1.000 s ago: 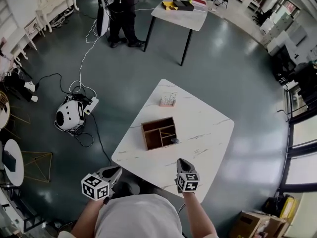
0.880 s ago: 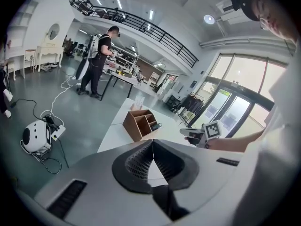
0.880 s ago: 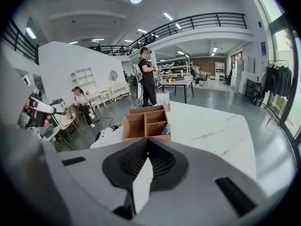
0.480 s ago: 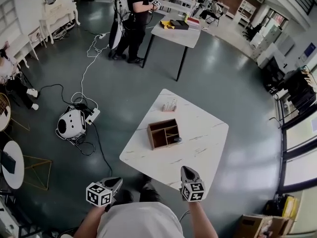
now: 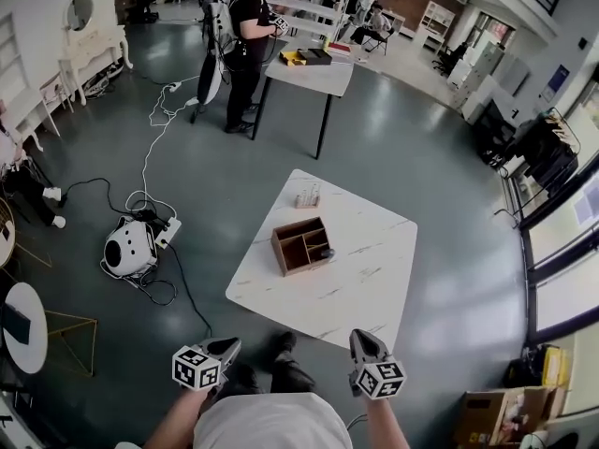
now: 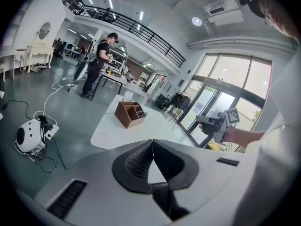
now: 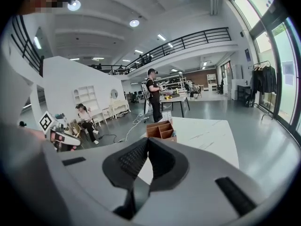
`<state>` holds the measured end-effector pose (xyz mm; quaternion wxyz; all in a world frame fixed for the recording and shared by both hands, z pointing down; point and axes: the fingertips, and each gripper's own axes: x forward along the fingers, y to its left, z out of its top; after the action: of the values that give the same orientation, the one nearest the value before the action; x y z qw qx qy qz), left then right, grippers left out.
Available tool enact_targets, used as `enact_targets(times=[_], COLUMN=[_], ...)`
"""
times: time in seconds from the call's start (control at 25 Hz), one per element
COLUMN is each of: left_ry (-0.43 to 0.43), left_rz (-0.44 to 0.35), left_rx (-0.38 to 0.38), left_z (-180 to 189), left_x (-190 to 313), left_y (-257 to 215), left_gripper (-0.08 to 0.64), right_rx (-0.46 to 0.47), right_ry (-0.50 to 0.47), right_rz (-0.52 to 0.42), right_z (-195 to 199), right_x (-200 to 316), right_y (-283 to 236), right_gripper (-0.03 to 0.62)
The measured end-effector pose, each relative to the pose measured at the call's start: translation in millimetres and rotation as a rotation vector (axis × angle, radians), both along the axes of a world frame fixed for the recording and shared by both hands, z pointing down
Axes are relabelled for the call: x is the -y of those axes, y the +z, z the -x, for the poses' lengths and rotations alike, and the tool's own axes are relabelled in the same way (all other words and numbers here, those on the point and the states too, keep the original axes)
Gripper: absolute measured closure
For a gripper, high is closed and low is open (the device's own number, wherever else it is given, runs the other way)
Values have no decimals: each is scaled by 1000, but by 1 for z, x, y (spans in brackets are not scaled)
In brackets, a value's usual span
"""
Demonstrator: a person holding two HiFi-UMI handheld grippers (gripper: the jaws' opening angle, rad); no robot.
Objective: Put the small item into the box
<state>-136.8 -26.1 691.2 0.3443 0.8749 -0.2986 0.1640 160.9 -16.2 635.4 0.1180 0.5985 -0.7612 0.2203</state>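
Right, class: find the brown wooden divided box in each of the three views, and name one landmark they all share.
Head view: the brown wooden divided box sits near centre, on the white marble-look table.
Left gripper view: the box is just left of centre, on the same table.
Right gripper view: the box is near centre, on the table's near end.
Shared landmark: the person in black standing at the far table.
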Motion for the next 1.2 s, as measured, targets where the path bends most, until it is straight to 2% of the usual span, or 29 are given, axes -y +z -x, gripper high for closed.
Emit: enact_targets(times=[0.44, 0.88, 1.2], left_ry=[59, -24, -41], left_rz=[-109, -102, -121], left_rx=[-63, -40, -40], left_z=[-46, -83, -100], left_x=[-17, -26, -20], left_y=[-35, -44, -53], left_gripper=[546, 546, 546], right_rx=[20, 77, 91], right_ry=[-5, -69, -82], right_rz=[-33, -38, -41], right_z=[-28, -76, -89], right_x=[-35, -47, -45], right_y=[-14, -20, -21], right_gripper=[566, 568, 567])
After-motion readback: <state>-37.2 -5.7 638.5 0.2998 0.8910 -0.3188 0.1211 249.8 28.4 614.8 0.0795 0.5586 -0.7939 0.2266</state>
